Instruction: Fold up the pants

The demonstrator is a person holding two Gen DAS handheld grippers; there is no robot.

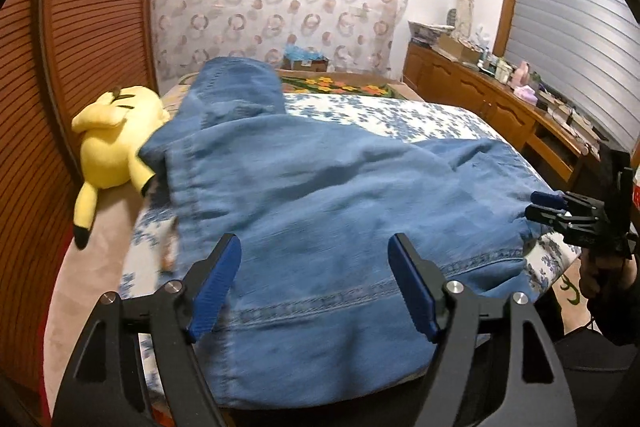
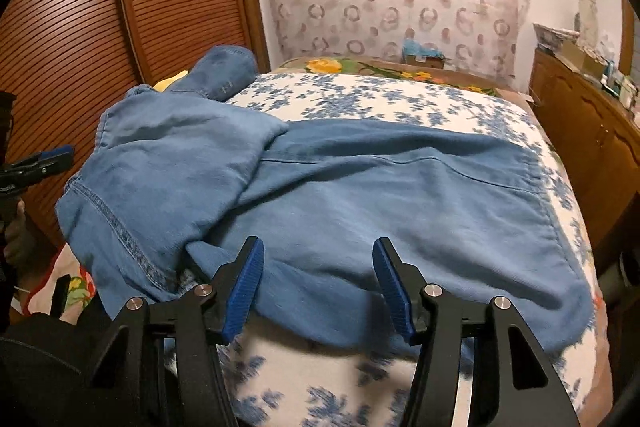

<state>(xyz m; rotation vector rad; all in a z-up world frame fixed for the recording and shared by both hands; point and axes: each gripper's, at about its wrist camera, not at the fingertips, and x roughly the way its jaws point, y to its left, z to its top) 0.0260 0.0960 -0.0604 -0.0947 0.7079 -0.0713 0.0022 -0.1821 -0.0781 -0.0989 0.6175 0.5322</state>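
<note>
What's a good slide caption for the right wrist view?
Open right gripper over blue pants spread on a floral bedspread.

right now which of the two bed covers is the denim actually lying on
The white cover with blue flowers; the pants lie across it. The green, orange-flowered cover sits bare beyond.

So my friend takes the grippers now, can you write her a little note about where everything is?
Left gripper: open, holding nothing, the blue denim pants lying under it.
Right gripper: open, empty, over the near edge of the pants.
Pants: spread on the blue-flowered white bedspread, partly folded, with one end bunched up by the yellow plush toy.
Done: a first rough fold.
Left: smooth it flat, fold again, tidy the bunched end.
</note>
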